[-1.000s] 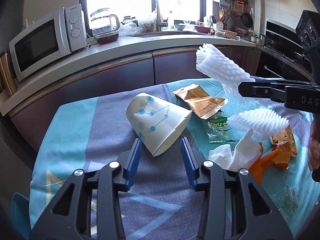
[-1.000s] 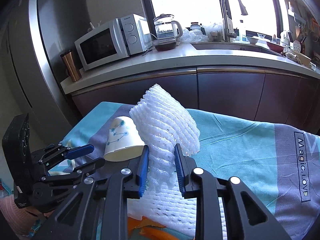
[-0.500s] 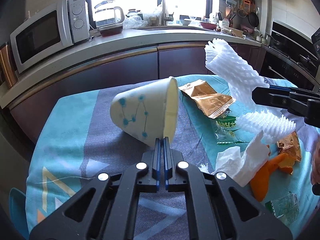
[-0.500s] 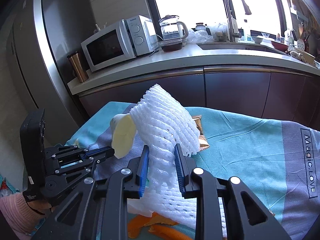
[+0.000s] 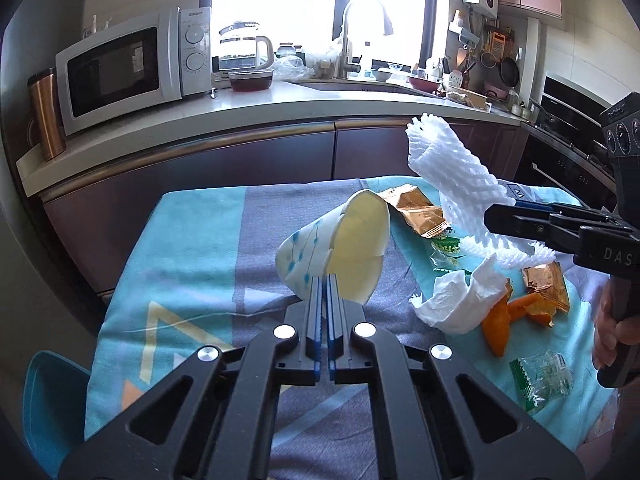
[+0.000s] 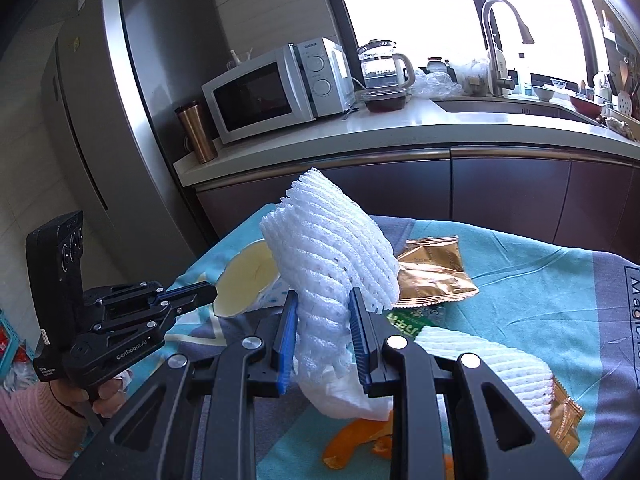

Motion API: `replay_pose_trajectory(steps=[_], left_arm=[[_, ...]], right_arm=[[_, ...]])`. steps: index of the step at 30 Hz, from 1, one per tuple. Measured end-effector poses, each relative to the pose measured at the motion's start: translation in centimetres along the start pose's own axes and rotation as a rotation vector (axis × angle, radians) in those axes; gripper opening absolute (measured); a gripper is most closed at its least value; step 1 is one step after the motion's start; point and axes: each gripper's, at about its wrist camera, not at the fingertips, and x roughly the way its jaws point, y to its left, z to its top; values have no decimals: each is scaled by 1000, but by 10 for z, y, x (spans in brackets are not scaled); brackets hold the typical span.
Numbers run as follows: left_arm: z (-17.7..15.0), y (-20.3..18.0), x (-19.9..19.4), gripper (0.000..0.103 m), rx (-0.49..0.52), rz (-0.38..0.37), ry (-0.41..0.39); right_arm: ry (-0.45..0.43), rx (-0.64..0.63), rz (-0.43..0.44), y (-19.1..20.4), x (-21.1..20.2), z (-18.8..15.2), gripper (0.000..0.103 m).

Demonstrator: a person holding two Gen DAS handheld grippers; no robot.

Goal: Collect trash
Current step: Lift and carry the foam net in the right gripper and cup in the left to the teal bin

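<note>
My left gripper (image 5: 324, 280) is shut on the rim of a white paper cup (image 5: 336, 248) with blue dots and holds it tilted above the table; the cup also shows in the right wrist view (image 6: 244, 280). My right gripper (image 6: 323, 312) is shut on a white foam fruit net (image 6: 332, 248), held up over the trash pile; the net also shows in the left wrist view (image 5: 448, 168). On the cloth lie a gold snack wrapper (image 5: 416, 210), a crumpled tissue (image 5: 460, 300), orange peel (image 5: 496, 324) and a second foam net (image 6: 492, 364).
The table wears a teal and grey cloth (image 5: 192, 264). A clear green wrapper (image 5: 540, 376) lies near its right front. Behind is a counter with a microwave (image 5: 128, 68), kettle (image 5: 244, 50) and sink tap (image 5: 348, 40). A fridge (image 6: 112, 120) stands at left.
My left gripper closed on the cup's rim and lifted it off the cloth, tilting it. My right gripper kept hold of the foam net and rose slightly.
</note>
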Motion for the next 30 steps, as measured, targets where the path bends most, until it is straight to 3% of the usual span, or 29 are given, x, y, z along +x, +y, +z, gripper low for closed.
replay_pose_trajectory(steps=[13, 16, 18, 20, 21, 23, 30], left_arm=[[-44, 33, -72, 1, 2, 33, -13], [-47, 39, -71, 2, -2, 23, 11], [-43, 40, -67, 17, -17, 13, 9], [-36, 44, -63, 22, -39, 11, -2], [-32, 48, -61, 31, -55, 3, -5], [-24, 57, -55, 36, -89, -12, -11], [-7, 66, -25, 32, -121, -44, 45]], right_arm=[[20, -24, 89, 43, 9, -18, 24], [26, -23, 89, 47, 13, -20, 24], [30, -14, 87, 47, 14, -22, 24], [35, -9, 85, 46, 15, -23, 24], [37, -6, 84, 46, 16, -24, 24], [40, 1, 86, 46, 16, -24, 24], [46, 15, 87, 43, 21, -24, 24]])
